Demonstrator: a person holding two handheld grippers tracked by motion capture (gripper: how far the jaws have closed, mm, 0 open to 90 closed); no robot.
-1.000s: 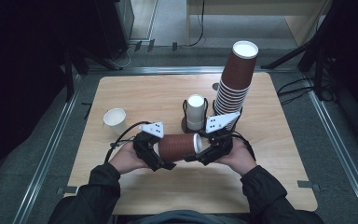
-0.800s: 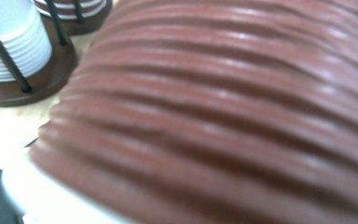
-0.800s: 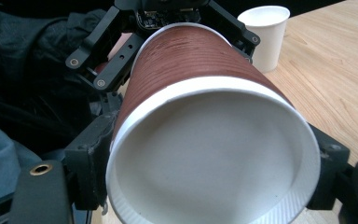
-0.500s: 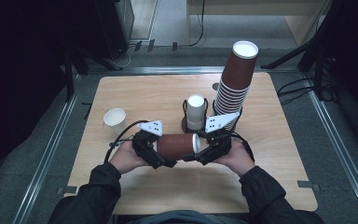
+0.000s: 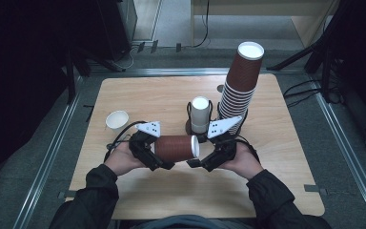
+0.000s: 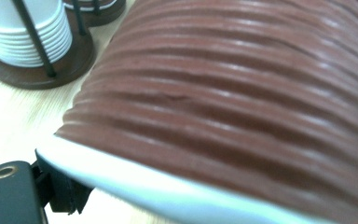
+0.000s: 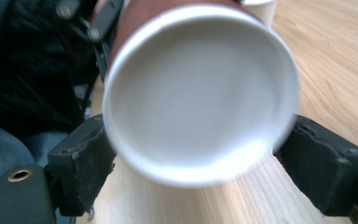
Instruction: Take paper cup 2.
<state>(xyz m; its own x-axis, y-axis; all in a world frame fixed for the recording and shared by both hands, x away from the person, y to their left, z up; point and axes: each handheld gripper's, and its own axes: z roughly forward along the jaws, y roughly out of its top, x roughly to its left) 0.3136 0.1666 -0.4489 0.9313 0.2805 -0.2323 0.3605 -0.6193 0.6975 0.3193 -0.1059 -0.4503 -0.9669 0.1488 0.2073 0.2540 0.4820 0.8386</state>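
A brown ribbed paper cup (image 5: 174, 147) lies on its side above the table's front middle, its white mouth toward the right. My left gripper (image 5: 159, 153) is shut on the cup's body, and in the left gripper view the ribbed wall (image 6: 242, 93) sits right against the lens above one black pad (image 6: 60, 196). My right gripper (image 5: 203, 160) is at the mouth end. In the right gripper view its two pads stand wide apart on either side of the white rim (image 7: 196, 93), and the gripper (image 7: 193, 172) is open around it.
A tall stack of brown cups (image 5: 240, 90) rises at the back right. A wire holder with white cups (image 5: 200, 117) stands just behind the grippers and shows in the left gripper view as the holder (image 6: 28, 42). A small white cup (image 5: 117, 119) sits to the left on the wooden table (image 5: 276, 181).
Both hands and the cup have drifted slightly toward the person. The grips look the same.
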